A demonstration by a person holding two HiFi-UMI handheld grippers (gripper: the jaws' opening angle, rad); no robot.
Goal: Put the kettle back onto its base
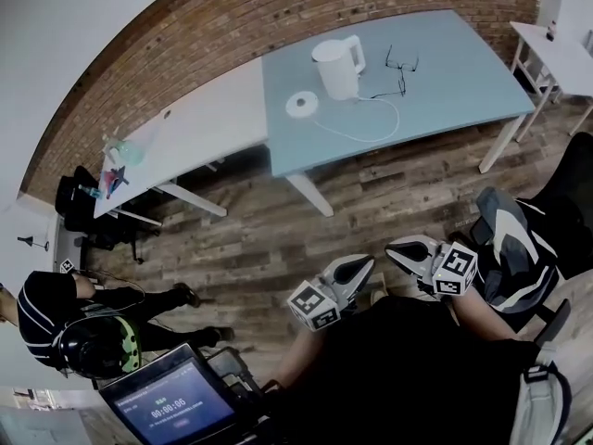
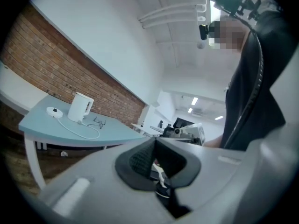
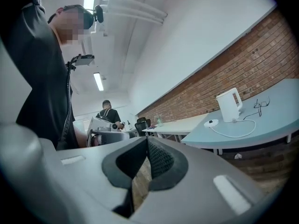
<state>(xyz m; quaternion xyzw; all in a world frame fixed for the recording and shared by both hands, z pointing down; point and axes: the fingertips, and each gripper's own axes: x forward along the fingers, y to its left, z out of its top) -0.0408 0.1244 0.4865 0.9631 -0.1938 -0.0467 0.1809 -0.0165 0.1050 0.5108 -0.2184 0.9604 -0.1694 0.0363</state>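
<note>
A white kettle (image 1: pixel 338 68) stands upright on the blue-grey table (image 1: pixel 454 91), just right of its round white base (image 1: pixel 301 105). A white cord loops from the base across the tabletop. My left gripper (image 1: pixel 368 261) and right gripper (image 1: pixel 390 247) hang over the wood floor, well short of the table, tips close together. Both are shut with nothing between the jaws. The left gripper view shows its jaws (image 2: pixel 155 139) meeting, with the kettle (image 2: pixel 80 107) and base (image 2: pixel 52 110) far off. In the right gripper view the jaws (image 3: pixel 146 139) meet, and the kettle (image 3: pixel 230 105) and base (image 3: pixel 210 122) are distant.
Glasses (image 1: pixel 401 60) lie right of the kettle. A white table (image 1: pixel 195 128) adjoins on the left, another (image 1: pixel 565 54) stands far right. A person (image 1: pixel 83 323) sits lower left beside a tablet screen (image 1: pixel 171 401). A chair with a jacket (image 1: pixel 519 248) stands at right.
</note>
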